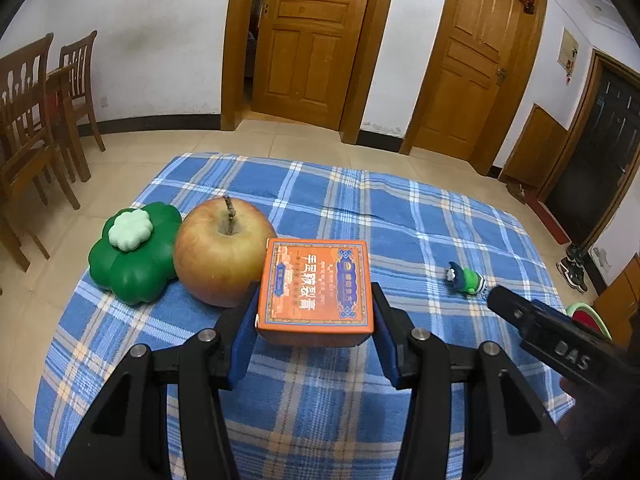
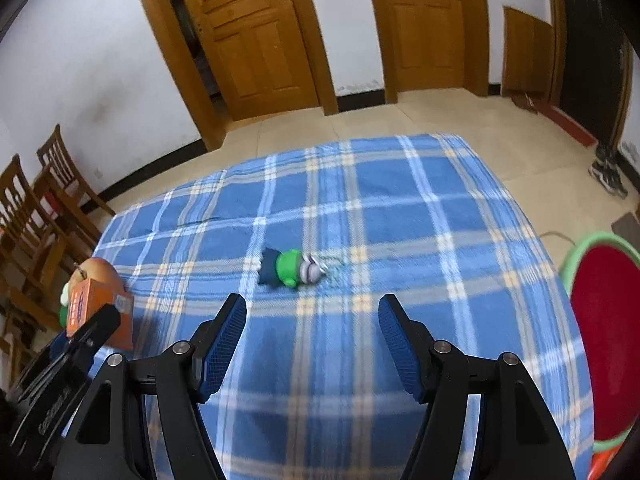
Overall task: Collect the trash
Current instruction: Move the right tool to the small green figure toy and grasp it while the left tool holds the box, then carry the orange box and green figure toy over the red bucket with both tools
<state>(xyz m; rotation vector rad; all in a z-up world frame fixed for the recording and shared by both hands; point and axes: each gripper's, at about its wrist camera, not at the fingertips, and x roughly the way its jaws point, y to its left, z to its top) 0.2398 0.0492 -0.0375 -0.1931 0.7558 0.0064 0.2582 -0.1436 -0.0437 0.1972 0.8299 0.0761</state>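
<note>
My left gripper [image 1: 314,300] is shut on an orange box [image 1: 316,286] with Chinese print, its blue pads against both sides; the box looks slightly above the blue plaid cloth [image 1: 400,220]. The box also shows at the left edge of the right wrist view [image 2: 86,304]. My right gripper [image 2: 312,314] is open and empty over the cloth, just short of a small green and grey toy figure [image 2: 294,268] lying on its side. The toy also shows in the left wrist view [image 1: 466,278]. A red bin with a green rim [image 2: 604,340] stands beside the table at right.
An apple [image 1: 222,250] and a green clover-shaped object [image 1: 134,252] sit just left of the box. Wooden chairs [image 1: 36,120] stand at the far left. Wooden doors [image 1: 308,40] and tiled floor lie beyond the table. Shoes [image 2: 608,174] lie by the right wall.
</note>
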